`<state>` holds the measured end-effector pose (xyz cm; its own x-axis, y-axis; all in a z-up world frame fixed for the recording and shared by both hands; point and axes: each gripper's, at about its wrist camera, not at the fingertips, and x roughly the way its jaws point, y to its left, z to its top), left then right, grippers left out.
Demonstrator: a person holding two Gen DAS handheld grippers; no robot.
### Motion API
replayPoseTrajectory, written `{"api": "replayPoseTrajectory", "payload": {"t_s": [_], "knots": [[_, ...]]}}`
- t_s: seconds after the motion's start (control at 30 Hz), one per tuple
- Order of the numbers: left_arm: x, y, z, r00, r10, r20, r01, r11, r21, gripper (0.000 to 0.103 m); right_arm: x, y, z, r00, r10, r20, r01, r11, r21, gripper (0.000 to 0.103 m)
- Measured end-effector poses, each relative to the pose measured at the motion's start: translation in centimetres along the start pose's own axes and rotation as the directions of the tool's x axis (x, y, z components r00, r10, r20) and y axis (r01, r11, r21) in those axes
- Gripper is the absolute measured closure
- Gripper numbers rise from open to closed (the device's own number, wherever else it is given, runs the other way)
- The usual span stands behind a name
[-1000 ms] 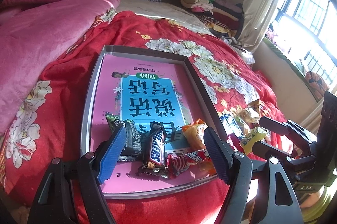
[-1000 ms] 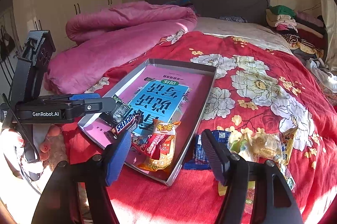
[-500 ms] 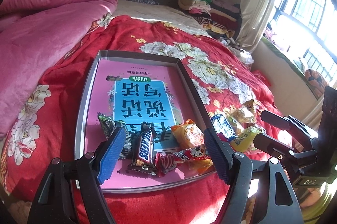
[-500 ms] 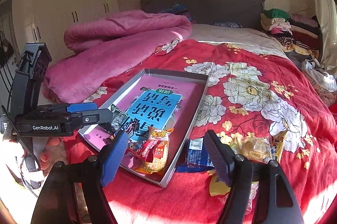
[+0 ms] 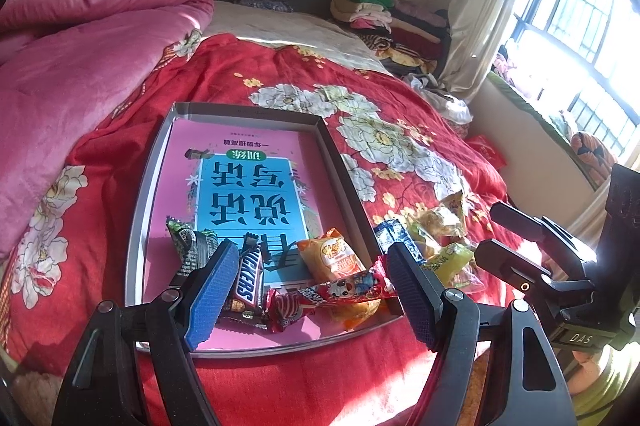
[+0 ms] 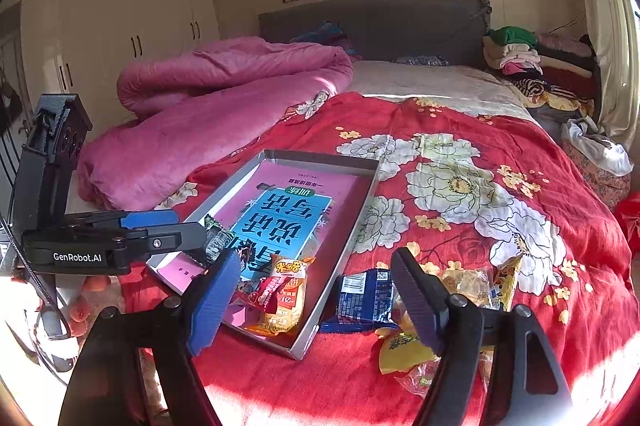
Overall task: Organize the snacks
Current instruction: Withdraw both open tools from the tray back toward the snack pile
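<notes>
— Red, that flowered bedspread [image 6: 460, 226]; it covers most of the bed, with a pink quilt [image 6: 208, 113] heaped along its left edge and folded clothes [image 6: 532, 65] stacked at the far right corner by the headboard.

— And on the spread?

— A shallow grey tray [image 5: 344, 181] near the foot edge, lined with a pink and blue book cover [image 5: 248, 185]. Four snacks lie at the tray's near end: a green-black packet [image 5: 188, 250] toward the left wall, a Snickers bar [image 5: 248, 278] beside it, an orange puffed-snack bag [image 5: 332, 254] toward the right wall, and a red wrapped stick [image 5: 344, 290] lying across the bag's front.

— What's outside the tray?

— Just beyond its right wall, a blue packet [image 6: 364, 298], then a loose pile of yellow and clear bags [image 6: 460, 286] on the spread.

— The grippers?

— The left gripper [image 5: 308, 290] hovers above the tray's near end, fingers spread, nothing between them. The right gripper [image 6: 316, 298] hangs over the tray's right wall, jaws opening, empty too. That wall stands between the pile and the tray floor.
</notes>
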<state>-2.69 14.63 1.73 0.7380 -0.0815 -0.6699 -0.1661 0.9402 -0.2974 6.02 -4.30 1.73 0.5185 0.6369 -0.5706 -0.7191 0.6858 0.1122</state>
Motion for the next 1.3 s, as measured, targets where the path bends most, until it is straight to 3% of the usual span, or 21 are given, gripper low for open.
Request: {"api": "replayPoseTrajectory", "payload": {"t_s": [1.3], "knots": [[-0.3, -6.7, -0.5, 0.997, -0.073, -0.03, 0.075, 0.993, 0.092, 0.025, -4.1, -3.3, -0.4, 0.996, -0.052, 0.07, 0.048, 0.997, 0.057, 0.023]]}}
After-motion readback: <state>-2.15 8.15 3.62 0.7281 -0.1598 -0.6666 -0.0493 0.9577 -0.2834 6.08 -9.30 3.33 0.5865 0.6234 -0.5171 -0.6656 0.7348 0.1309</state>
